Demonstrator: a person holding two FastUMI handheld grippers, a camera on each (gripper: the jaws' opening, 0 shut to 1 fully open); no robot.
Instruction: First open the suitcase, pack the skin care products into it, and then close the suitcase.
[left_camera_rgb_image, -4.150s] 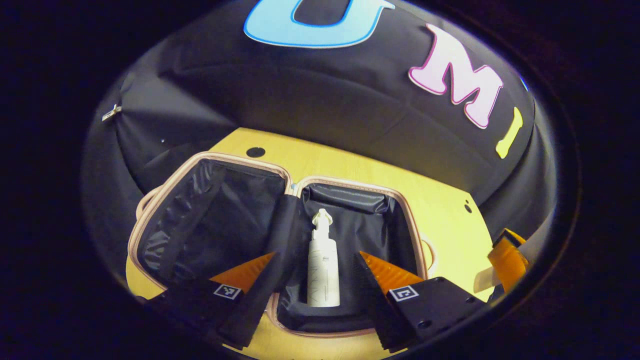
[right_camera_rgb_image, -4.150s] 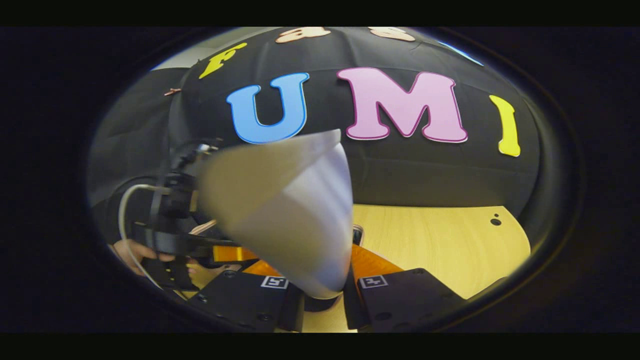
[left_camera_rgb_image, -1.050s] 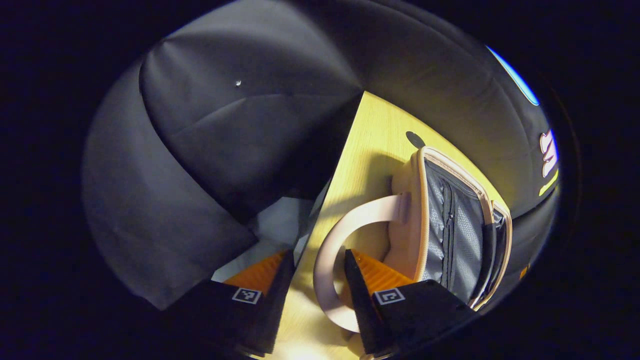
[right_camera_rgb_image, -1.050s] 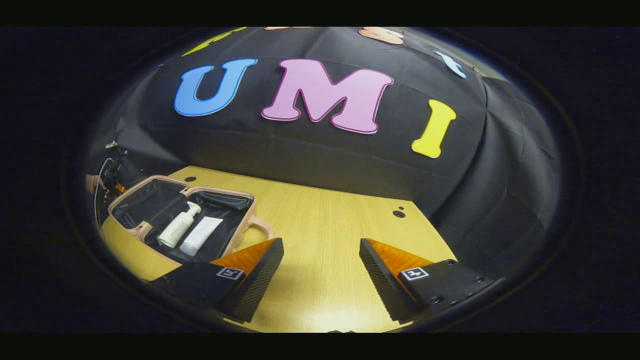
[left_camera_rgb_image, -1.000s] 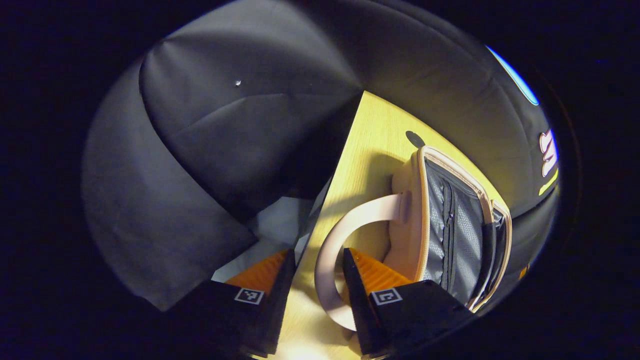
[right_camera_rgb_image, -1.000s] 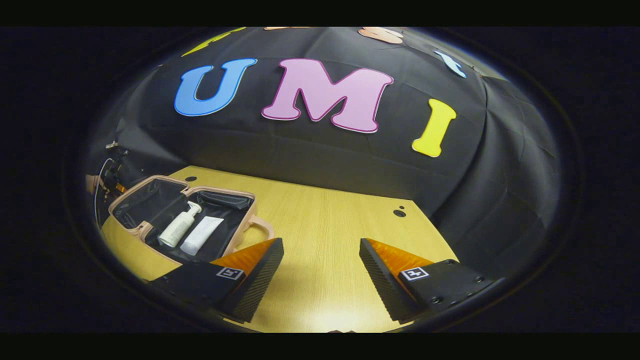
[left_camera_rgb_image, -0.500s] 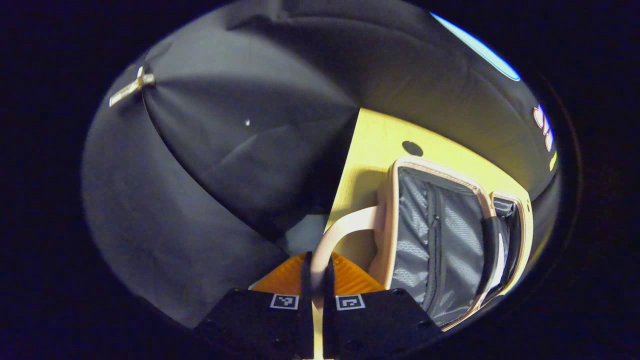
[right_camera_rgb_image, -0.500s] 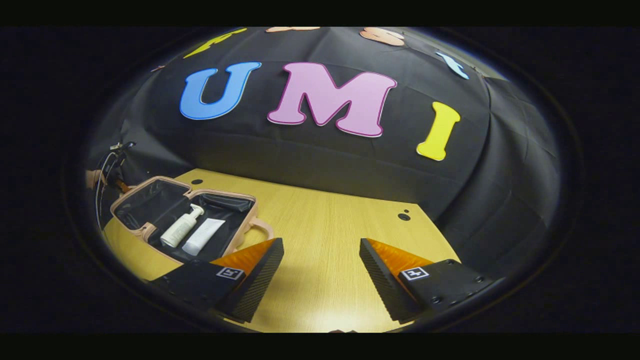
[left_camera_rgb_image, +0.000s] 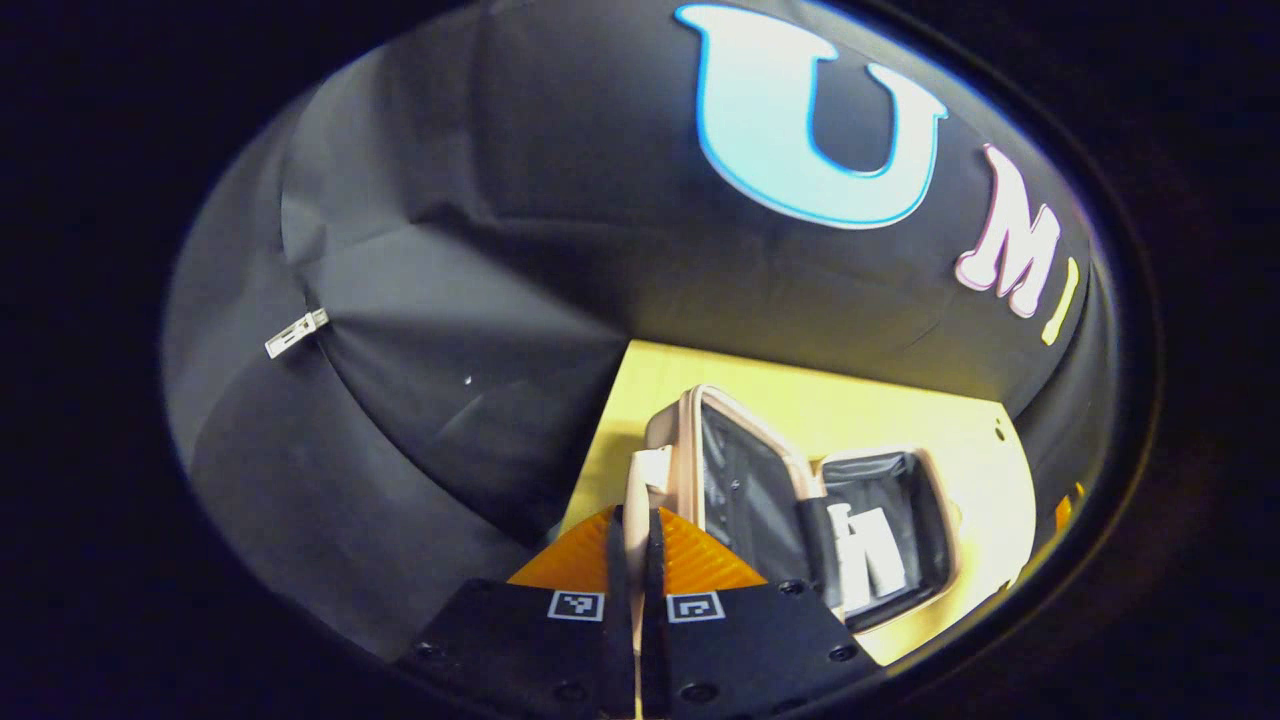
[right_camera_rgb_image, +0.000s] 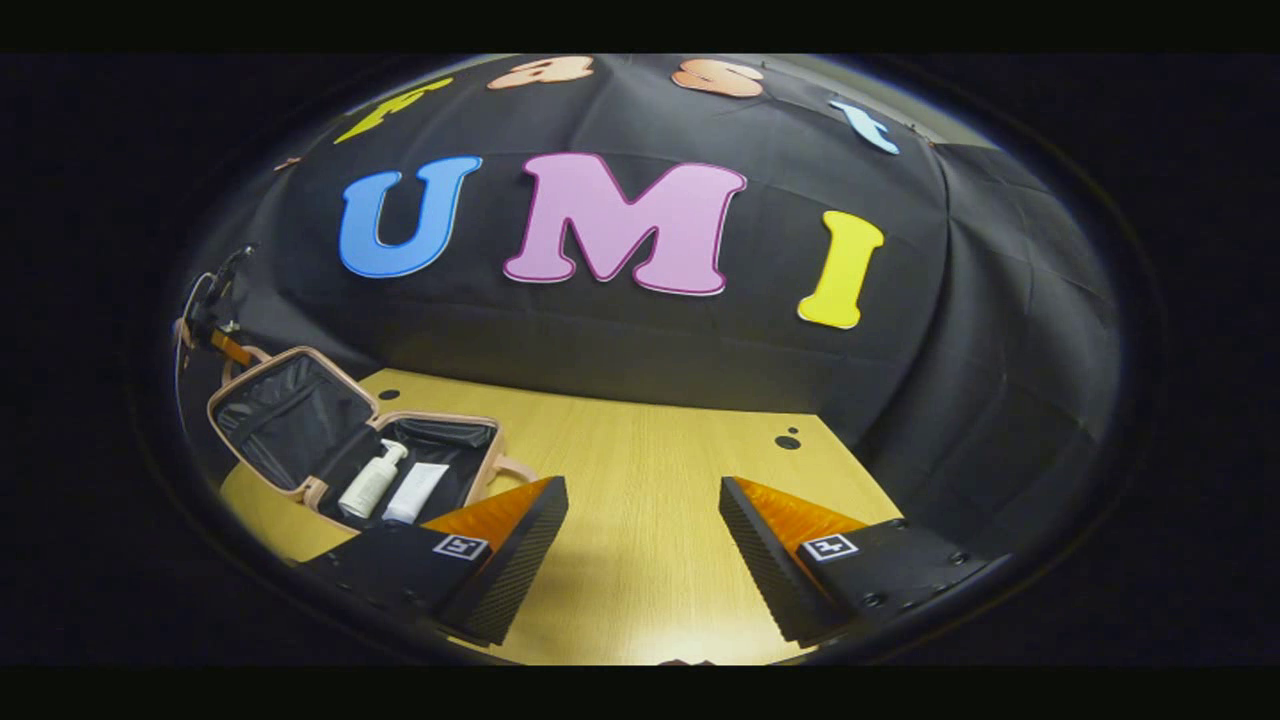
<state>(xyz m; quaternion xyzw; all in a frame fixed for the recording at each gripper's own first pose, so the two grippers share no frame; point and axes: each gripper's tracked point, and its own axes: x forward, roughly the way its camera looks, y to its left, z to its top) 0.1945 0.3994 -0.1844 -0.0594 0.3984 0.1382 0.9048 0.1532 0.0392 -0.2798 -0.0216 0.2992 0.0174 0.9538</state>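
Observation:
A small pink suitcase (right_camera_rgb_image: 300, 480) with black lining lies open at the left of the wooden table (right_camera_rgb_image: 650, 520). Its lid (right_camera_rgb_image: 285, 415) is raised at a slant. In the base lie a white pump bottle (right_camera_rgb_image: 370, 482) and a white tube (right_camera_rgb_image: 418, 492) side by side. My left gripper (left_camera_rgb_image: 632, 545) is shut on the lid's pink handle (left_camera_rgb_image: 642, 480); the lid (left_camera_rgb_image: 745, 490) and the white products (left_camera_rgb_image: 865, 565) in the base show to its right. My right gripper (right_camera_rgb_image: 640, 535) hovers open over bare table right of the suitcase.
The black cloth wall closes the table at the back and on both sides. Two dark holes (right_camera_rgb_image: 787, 441) mark the table's far right, another hole (right_camera_rgb_image: 388, 394) lies behind the suitcase. The left gripper and a hand (right_camera_rgb_image: 205, 320) show small at the lid's far edge.
My left gripper shut on the lid's handle, then lifted it, so the lid went from lying flat to tilted up. The right gripper stayed open and barely moved.

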